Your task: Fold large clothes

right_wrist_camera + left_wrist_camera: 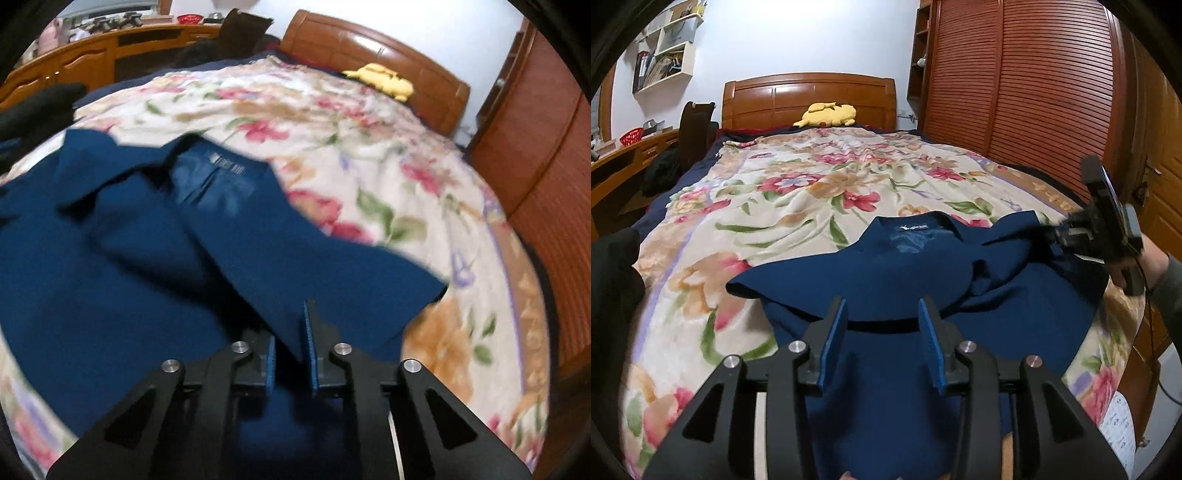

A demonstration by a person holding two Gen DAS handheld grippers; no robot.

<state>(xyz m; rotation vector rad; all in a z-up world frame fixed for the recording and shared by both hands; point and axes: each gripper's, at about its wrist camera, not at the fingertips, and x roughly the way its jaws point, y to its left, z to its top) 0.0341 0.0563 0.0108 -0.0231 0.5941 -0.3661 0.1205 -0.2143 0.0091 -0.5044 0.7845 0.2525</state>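
Observation:
A navy blue shirt [905,266] lies collar-up on the floral blanket [798,192] at the near end of the bed, one sleeve folded across its chest. My left gripper [882,306] hovers over the shirt's near left part, jaws open, blue pads [833,332] apart with nothing pressed between them. In the right wrist view the shirt [129,258] fills the left half, blurred. My right gripper [291,325] is shut on a fold of the shirt's right sleeve edge. From the left wrist view that right gripper [1060,232] sits at the shirt's right shoulder, held by a hand in a grey sleeve.
A yellow plush toy [827,114] rests against the wooden headboard [809,99]. Slatted wardrobe doors [1015,92] run close along the bed's right side. A wooden desk [624,158] and dark clothing [665,170] stand left of the bed. Black fabric [613,295] lies at the near left.

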